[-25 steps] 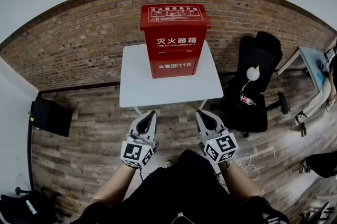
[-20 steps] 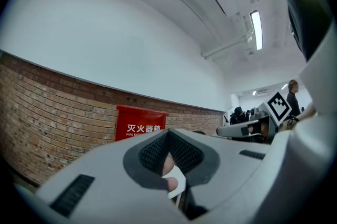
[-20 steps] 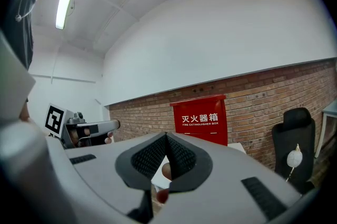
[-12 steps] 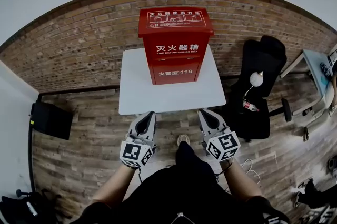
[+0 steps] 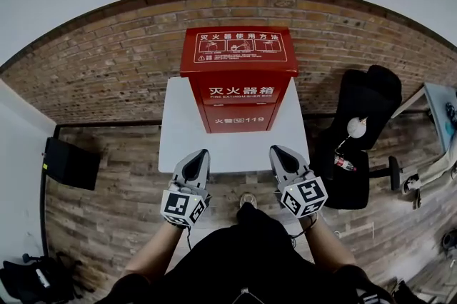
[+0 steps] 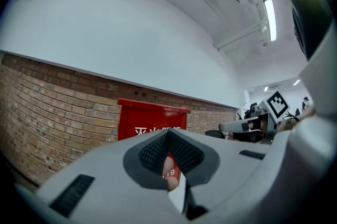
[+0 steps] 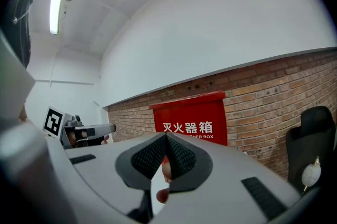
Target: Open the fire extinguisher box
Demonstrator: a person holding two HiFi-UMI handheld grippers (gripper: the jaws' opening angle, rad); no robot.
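Both sets of jaws are closed on nothing: the left gripper (image 5: 202,154) and the right gripper (image 5: 275,150) hang at the near edge of the white table (image 5: 178,145), short of the red fire extinguisher box (image 5: 239,99), which stands shut at the table's far edge. For a clean approach, part one pair of jaws before arriving and aim at the front lip of the lid (image 5: 239,49), probably back-hinged though no latch shows, with the other gripper steadying the body.
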